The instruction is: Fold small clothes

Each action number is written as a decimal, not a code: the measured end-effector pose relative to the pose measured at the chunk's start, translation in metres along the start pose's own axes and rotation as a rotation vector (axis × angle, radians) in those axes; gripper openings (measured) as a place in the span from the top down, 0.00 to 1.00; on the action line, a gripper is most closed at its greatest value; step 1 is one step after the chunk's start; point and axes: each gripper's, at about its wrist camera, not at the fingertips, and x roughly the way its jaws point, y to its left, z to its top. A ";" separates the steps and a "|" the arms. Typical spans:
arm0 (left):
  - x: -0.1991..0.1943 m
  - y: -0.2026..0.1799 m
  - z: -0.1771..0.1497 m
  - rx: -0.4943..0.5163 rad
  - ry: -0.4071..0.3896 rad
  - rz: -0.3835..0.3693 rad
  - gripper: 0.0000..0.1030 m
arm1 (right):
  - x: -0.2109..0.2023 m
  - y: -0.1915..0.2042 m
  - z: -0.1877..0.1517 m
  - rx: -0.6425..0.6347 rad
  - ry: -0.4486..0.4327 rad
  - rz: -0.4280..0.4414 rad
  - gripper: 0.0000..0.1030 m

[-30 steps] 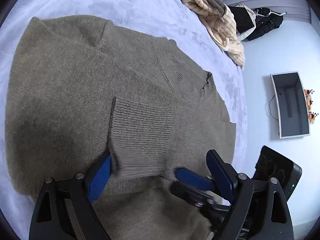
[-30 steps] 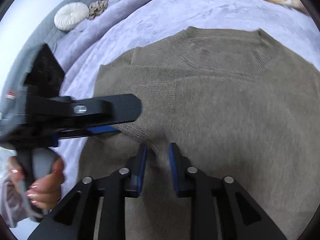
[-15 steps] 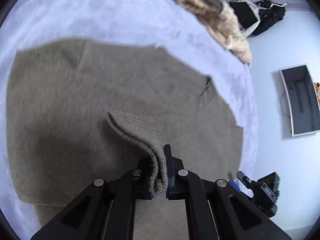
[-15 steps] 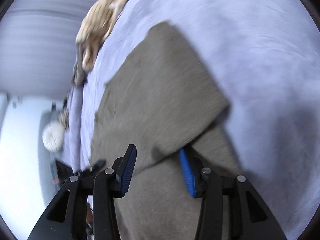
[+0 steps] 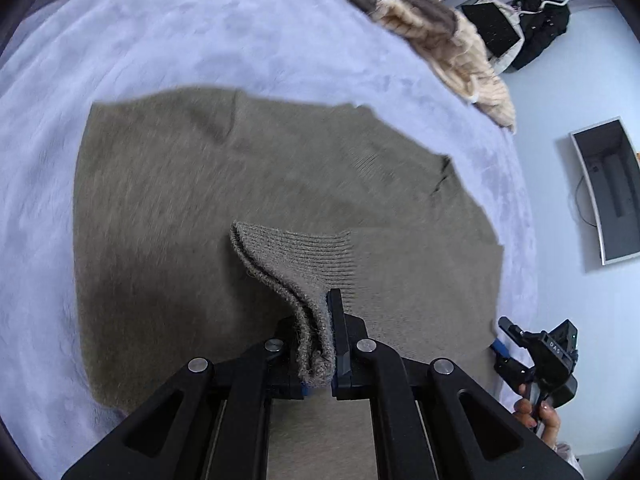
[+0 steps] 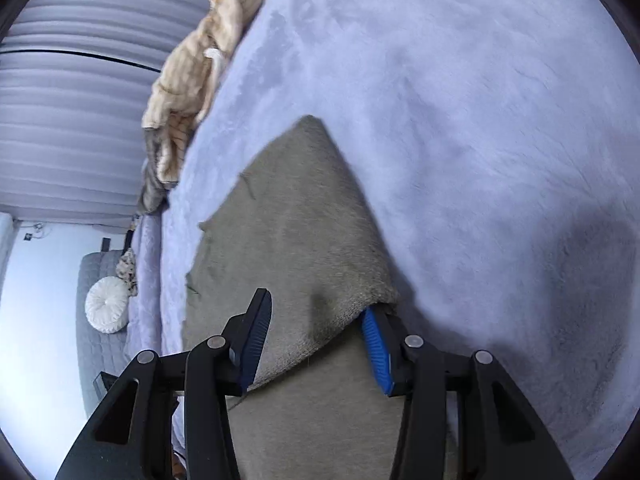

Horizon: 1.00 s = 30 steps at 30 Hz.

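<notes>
A: Left wrist view first. We see the left gripper (image 5: pixel 320 344) with its fingers pressed together on the ribbed cuff (image 5: pixel 304 256) of the olive sweater (image 5: pixel 168 208). The cuff is lifted off the garment and curls up and away from the tips.

B: And the sweater's body spreads out flat ahead of those tongs on the lilac blanket (image 5: pixel 192 36). Its neckline lies ahead and to the right of the tips. Farther off, beyond the sweater, we spot a heap of cream and grey clothes (image 5: pixel 436 36).

A: Low on the right of the tongs, the right gripper (image 5: pixel 520 356) sits at the sweater's edge, with fingers of the right hand (image 5: pixel 540 416) around its handle. A wall screen (image 5: pixel 608 188) hangs off to the right.

B: Over to the right wrist view. We have the right gripper (image 6: pixel 316 340) with its blue pads (image 6: pixel 376 348) spread well apart.

A: A folded edge of the sweater (image 6: pixel 296 248) lies between them, draped over the right pad. The fingers are not closed on it.

B: The blanket (image 6: pixel 460 140) fills everything right of these tongs. Far left we see a white round cushion (image 6: pixel 107 299).
</notes>
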 end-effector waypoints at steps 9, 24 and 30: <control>0.005 0.008 -0.010 -0.007 -0.012 -0.001 0.93 | -0.039 -0.011 0.008 -0.028 -0.040 -0.019 0.52; -0.003 -0.043 0.002 0.148 -0.035 0.078 0.93 | -0.006 -0.014 0.037 -0.164 0.033 -0.203 1.00; 0.003 -0.001 -0.019 0.052 -0.015 0.028 0.93 | -0.009 -0.016 0.033 -0.205 0.039 -0.204 1.00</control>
